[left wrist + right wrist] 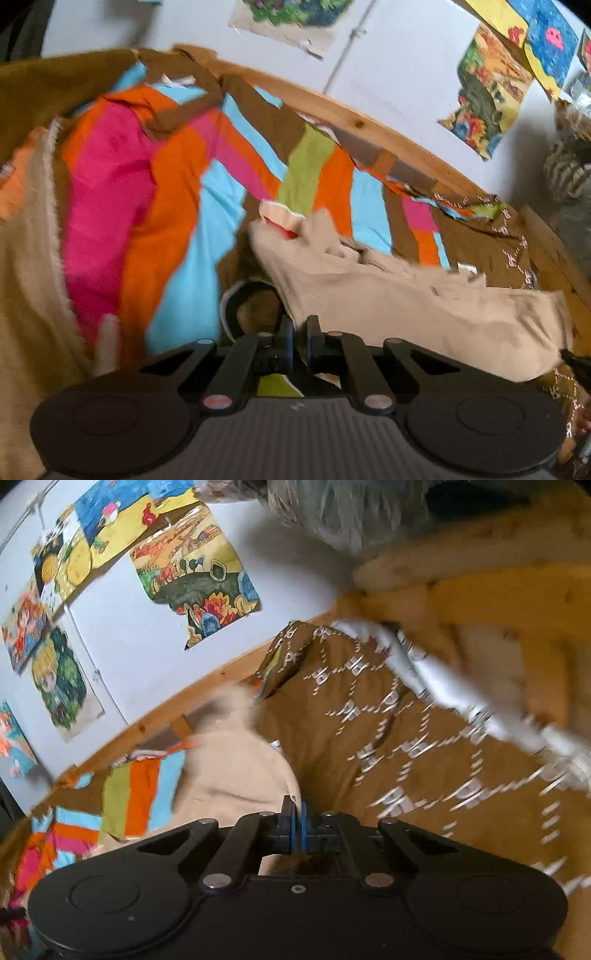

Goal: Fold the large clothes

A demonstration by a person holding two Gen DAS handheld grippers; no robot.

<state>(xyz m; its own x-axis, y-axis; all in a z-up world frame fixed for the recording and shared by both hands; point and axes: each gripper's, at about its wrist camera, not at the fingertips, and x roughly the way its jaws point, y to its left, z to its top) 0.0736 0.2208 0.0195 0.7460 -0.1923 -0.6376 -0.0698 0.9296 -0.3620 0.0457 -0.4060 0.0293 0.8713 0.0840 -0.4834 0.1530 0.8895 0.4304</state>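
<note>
A beige garment hangs stretched above the striped bedspread, running from centre to right in the left wrist view. My left gripper is shut on its lower edge. In the right wrist view the same beige garment bulges left of centre, and my right gripper is shut on its edge with the blue pads pressed together. Both views are blurred by motion.
A brown blanket with white lettering covers the bed's right part. A wooden bed rail runs along the white wall with drawings. A tan fleece lies at the left. Wooden frame posts stand at the right.
</note>
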